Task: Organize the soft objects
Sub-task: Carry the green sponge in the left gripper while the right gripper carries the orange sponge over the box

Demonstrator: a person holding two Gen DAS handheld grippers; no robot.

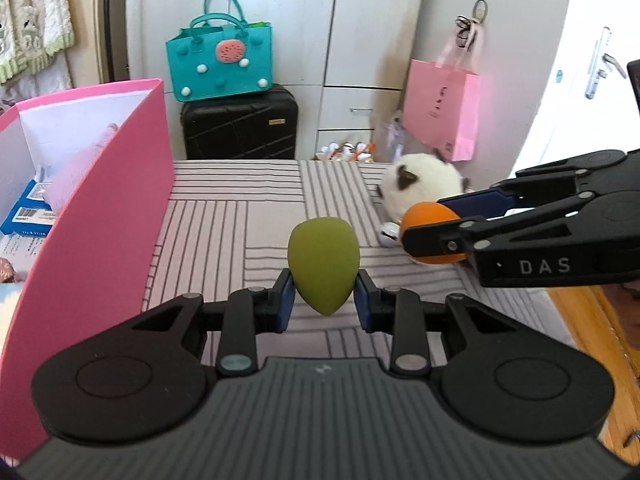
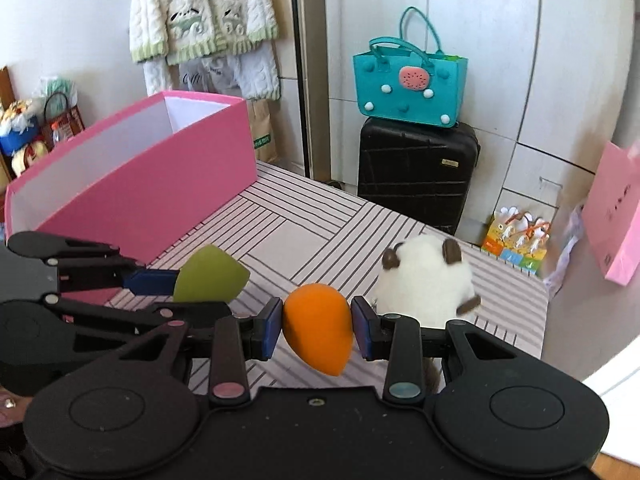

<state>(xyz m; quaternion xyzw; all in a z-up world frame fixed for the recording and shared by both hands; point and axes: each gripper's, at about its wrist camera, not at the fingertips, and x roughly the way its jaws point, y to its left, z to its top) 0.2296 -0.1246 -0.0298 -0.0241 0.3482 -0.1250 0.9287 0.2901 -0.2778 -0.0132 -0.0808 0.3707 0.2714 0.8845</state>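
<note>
My left gripper [image 1: 325,300] is shut on a green egg-shaped sponge [image 1: 323,264], held above the striped table [image 1: 224,232]; the same green sponge [image 2: 210,274] shows at the left of the right wrist view. My right gripper [image 2: 318,328] is shut on an orange egg-shaped sponge [image 2: 318,326], its pointed end down; in the left wrist view that orange sponge [image 1: 430,218] sits in the gripper coming in from the right. A white plush toy [image 2: 426,280] with brown ears lies on the table beyond the orange sponge. An open pink box [image 2: 136,176] stands at the table's left.
A black suitcase [image 2: 416,172] with a teal bag [image 2: 410,80] on top stands behind the table. A pink paper bag [image 1: 442,108] hangs on the cupboard at right. Inside the pink box [image 1: 92,200] lie blue and white packets [image 1: 28,212]. A small silver bell [image 1: 389,234] lies by the plush.
</note>
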